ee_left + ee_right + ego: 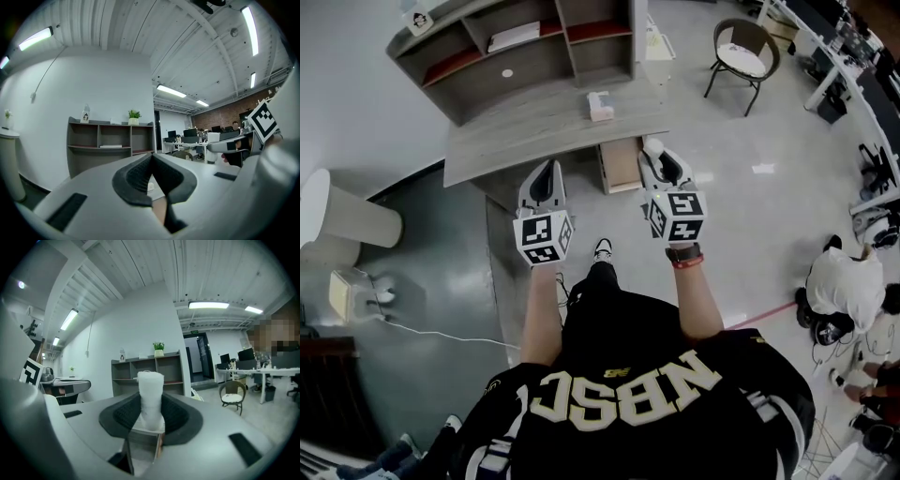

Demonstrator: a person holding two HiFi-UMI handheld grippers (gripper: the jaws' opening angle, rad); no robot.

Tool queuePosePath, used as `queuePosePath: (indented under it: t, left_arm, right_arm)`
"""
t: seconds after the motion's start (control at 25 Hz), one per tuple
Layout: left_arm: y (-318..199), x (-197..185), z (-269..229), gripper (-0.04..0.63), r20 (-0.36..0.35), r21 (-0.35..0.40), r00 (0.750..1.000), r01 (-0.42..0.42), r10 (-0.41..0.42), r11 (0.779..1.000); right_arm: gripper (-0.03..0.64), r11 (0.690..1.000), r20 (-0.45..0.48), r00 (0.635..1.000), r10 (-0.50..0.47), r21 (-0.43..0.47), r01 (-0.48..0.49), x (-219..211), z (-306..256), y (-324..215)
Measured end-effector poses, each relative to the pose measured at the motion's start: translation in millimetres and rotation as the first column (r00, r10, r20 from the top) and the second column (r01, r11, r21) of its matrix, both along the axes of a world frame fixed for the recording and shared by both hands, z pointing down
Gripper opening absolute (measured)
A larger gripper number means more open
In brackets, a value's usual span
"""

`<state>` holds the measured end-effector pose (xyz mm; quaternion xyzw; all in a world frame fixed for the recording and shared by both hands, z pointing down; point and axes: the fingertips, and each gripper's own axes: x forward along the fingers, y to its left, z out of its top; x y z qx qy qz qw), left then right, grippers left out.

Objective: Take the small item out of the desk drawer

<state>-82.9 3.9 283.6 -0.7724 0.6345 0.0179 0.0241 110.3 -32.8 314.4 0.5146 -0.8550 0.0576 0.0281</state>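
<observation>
My right gripper (657, 159) (150, 414) is shut on a small white wrapped item (150, 397), which stands upright between the dark pads and sticks out past them. In the head view the white item (653, 146) shows at the jaw tips, just right of the wood-coloured drawer unit (621, 165) under the grey desk (546, 127). The left gripper (545, 178) (151, 160) is held level with it, in front of the desk's edge. Its pads meet with nothing between them. The inside of the drawer is hidden.
A shelf hutch (520, 47) stands at the back of the desk, with a small box (600, 105) in front of it. A round chair (744, 53) is at the right rear, a white cylinder (342, 220) at the left. Another person (844, 286) crouches on the floor at the right.
</observation>
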Motion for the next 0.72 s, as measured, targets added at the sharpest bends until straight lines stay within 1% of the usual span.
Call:
queuePosePath:
  t: [0.4, 0.56, 0.72]
  left_arm:
    - [-12.7, -11.2, 17.0, 0.012, -0.028, -0.043, 1.000, -0.007, 0.006, 0.999]
    - [-29.8, -20.1, 32.5, 0.012, -0.027, -0.071, 1.000, -0.015, 0.013, 0.997]
    - [-58.6, -38.4, 53.4, 0.014, -0.041, -0.114, 0.999, -0.027, 0.022, 0.993]
  right_arm:
    - [0.137, 1.000, 0.006, 1.000, -0.010, -0.023, 0.010, -15.6, 11.8, -14.2]
    - [0.137, 0.998, -0.003, 1.000, -0.006, -0.056, 0.006, -24.5, 32.5, -36.3]
    - [0.137, 0.995, -0.020, 1.000, -0.002, -0.102, 0.000, -41.9, 61.4, -67.3]
